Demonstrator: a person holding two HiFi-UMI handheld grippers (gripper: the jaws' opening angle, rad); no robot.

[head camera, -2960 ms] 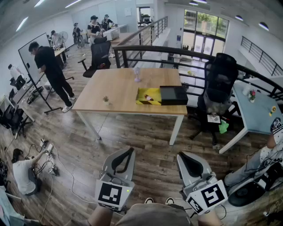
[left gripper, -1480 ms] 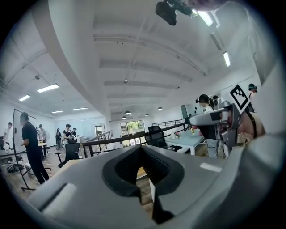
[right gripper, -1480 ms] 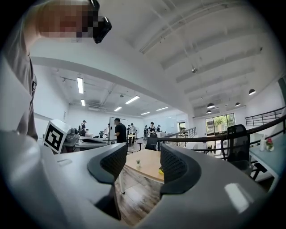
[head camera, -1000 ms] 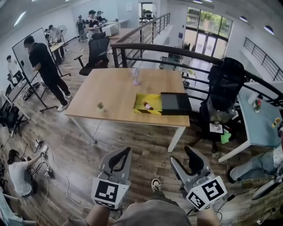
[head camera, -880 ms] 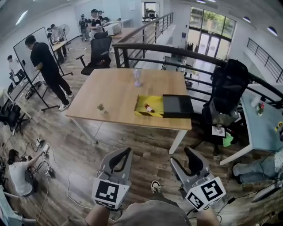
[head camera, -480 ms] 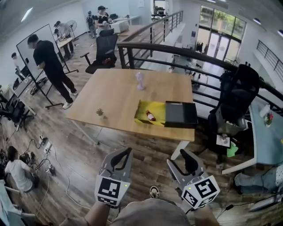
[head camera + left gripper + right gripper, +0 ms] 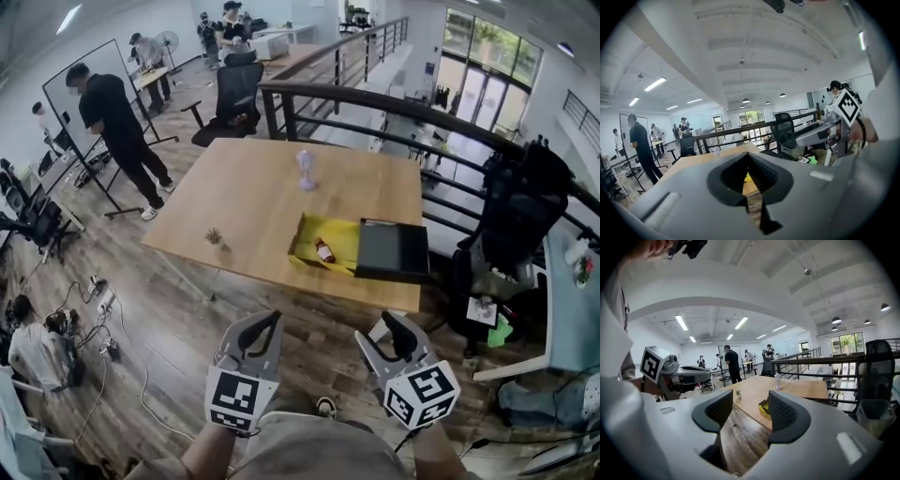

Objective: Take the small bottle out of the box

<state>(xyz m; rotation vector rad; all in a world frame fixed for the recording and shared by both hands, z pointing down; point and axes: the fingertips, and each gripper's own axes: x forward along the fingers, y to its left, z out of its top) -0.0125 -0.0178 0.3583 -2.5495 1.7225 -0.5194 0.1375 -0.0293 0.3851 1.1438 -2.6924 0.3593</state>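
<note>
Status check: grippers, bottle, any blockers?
Left gripper shut, empty; right gripper open, empty, both short of the wooden table. Small brown bottle lying in open yellow box. Nothing over it; black lid beside.

I am in an open-plan office. Straight ahead of my jaws a wooden table [image 7: 244, 202] stands on a plank floor [image 7: 169, 314], and just beyond it runs a black railing [image 7: 375, 97]. Further ahead and to the left are a black swivel chair [image 7: 234, 92], a whiteboard on a stand [image 7: 66, 101] and people at desks [image 7: 230, 19]. Strip lights [image 7: 655, 84] hang overhead, and glass doors [image 7: 487, 42] stand far ahead to the right.
</note>
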